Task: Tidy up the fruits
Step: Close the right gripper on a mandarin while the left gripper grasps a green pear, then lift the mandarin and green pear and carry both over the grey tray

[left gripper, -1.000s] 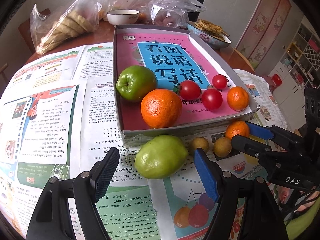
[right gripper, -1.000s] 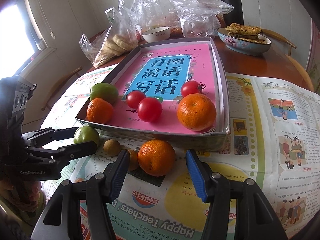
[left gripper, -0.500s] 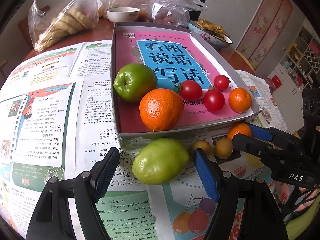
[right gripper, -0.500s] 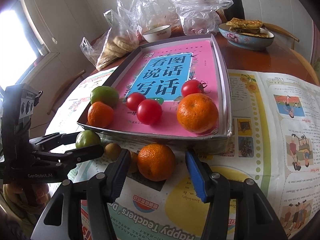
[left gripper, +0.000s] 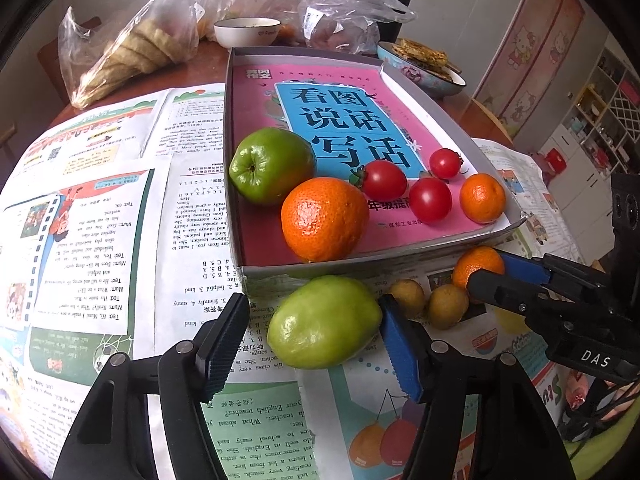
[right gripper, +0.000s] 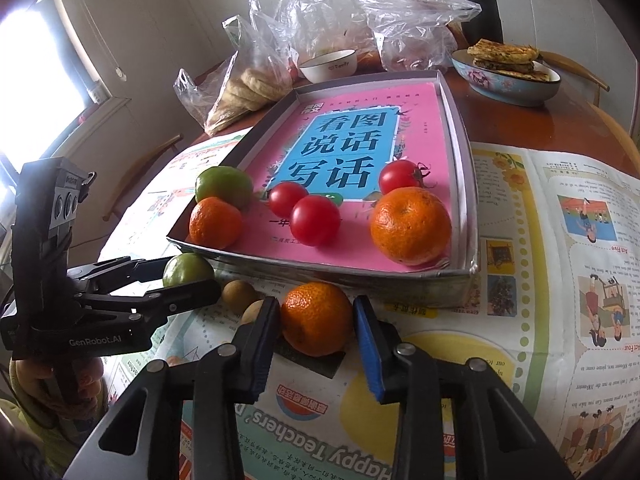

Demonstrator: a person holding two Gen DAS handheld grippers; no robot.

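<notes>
A shallow grey box (left gripper: 360, 266) (right gripper: 320, 272) with a pink book inside holds a green apple (left gripper: 272, 164), two oranges (left gripper: 324, 220) (left gripper: 482, 198) and three tomatoes (left gripper: 430, 198). On the newspaper in front lie a light green fruit (left gripper: 324, 322) (right gripper: 188, 270), two small brown fruits (left gripper: 446, 306) (right gripper: 239, 291) and an orange (right gripper: 316, 318) (left gripper: 476, 266). My left gripper (left gripper: 314, 346) (right gripper: 188, 276) is open around the light green fruit. My right gripper (right gripper: 316, 338) (left gripper: 486, 268) is open, its fingers close on both sides of the orange.
Newspapers (left gripper: 100, 240) cover the round wooden table. At the back stand plastic bags of bread (left gripper: 132, 52), a white bowl (left gripper: 246, 32), a blue bowl of flatbread (right gripper: 508, 76) and a black flask (right gripper: 476, 0).
Both grippers have moved forward. The light green fruit now sits between the left fingers and the orange between the right fingers, which have narrowed around it.
</notes>
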